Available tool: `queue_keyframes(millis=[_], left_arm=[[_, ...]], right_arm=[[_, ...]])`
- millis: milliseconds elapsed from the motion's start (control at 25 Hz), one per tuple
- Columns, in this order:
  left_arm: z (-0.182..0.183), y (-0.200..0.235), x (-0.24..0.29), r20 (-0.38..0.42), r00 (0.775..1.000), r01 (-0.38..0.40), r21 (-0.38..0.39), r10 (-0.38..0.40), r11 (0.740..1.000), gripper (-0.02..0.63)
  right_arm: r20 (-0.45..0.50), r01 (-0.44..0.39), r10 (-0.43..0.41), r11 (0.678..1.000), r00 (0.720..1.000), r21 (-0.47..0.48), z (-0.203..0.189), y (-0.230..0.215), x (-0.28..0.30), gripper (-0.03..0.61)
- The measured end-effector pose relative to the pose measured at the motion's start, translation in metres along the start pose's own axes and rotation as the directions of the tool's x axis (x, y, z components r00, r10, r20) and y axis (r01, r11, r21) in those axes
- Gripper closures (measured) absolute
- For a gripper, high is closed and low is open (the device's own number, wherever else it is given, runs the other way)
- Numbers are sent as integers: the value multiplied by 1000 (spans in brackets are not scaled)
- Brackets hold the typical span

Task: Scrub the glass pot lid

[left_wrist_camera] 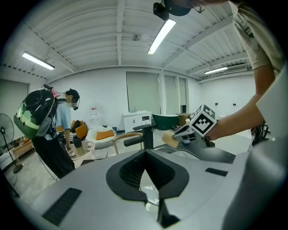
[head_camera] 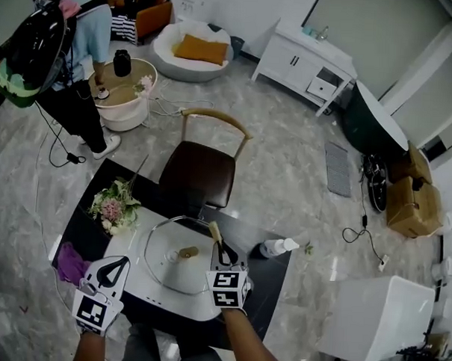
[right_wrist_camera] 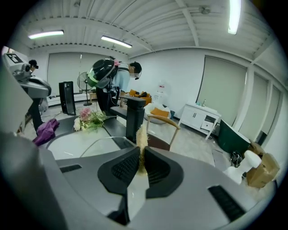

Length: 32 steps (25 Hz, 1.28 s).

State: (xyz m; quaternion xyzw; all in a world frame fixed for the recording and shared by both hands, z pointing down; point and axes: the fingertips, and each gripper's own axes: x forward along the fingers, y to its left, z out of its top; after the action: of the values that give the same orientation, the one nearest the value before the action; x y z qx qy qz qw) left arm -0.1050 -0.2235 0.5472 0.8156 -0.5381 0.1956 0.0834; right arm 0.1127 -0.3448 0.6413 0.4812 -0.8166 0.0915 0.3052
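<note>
From the head view, the glass pot lid (head_camera: 163, 249) lies flat on the desk (head_camera: 272, 286), ahead of the left gripper (head_camera: 116, 267), with the right gripper (head_camera: 223, 251) at its right rim. In the left gripper view, the fingers (left_wrist_camera: 135, 167) are closed and empty. In the right gripper view, the fingers (right_wrist_camera: 127, 167) clamp a beige scrubber (right_wrist_camera: 141, 137), and the lid lies just beyond to the left.

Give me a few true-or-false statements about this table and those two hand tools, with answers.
1. The right gripper is clamped on a sponge. True.
2. The left gripper grips the glass lid. False: its jaws are together on nothing, off to the lid's left.
3. Flowers lie on the table. True.
4. Someone sits on the chair. False: the chair is empty; a person stands farther back.
</note>
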Motion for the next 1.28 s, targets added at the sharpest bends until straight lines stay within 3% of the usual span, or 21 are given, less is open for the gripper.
queue_keyframes(millis=[240,400,520,680,800,960,1280], left_arm=[[-22,3,8,-31,999,21,-43,-22,999,598],[-34,14,9,-3,1000,18,-11,-18,1000,600],[-41,19,4,-30,999,18,-51,-19,999,598],[-53,29,-3,-60,998,5,-87,-10,996,600],[-62,37,-5,-46,999,-2,-69,-1,998,600],[-66,36,-8,-89,996,-5,-122,-6,993,600],[-57,34,4,-48,999,-4,-90,-1,996,600]], right_arm=[[-75,29,-27,999,997,19,-35,4,26,540],[-98,48,-46,999,994,20,-46,8,38,540],[-113,44,-40,999,993,30,-50,21,49,540],[-136,-20,24,999,990,28,-51,67,72,540],[-148,-113,114,993,982,16,-46,120,92,540],[-154,-212,209,977,966,-5,-38,169,103,540],[-159,-198,197,980,967,10,-47,155,100,540]])
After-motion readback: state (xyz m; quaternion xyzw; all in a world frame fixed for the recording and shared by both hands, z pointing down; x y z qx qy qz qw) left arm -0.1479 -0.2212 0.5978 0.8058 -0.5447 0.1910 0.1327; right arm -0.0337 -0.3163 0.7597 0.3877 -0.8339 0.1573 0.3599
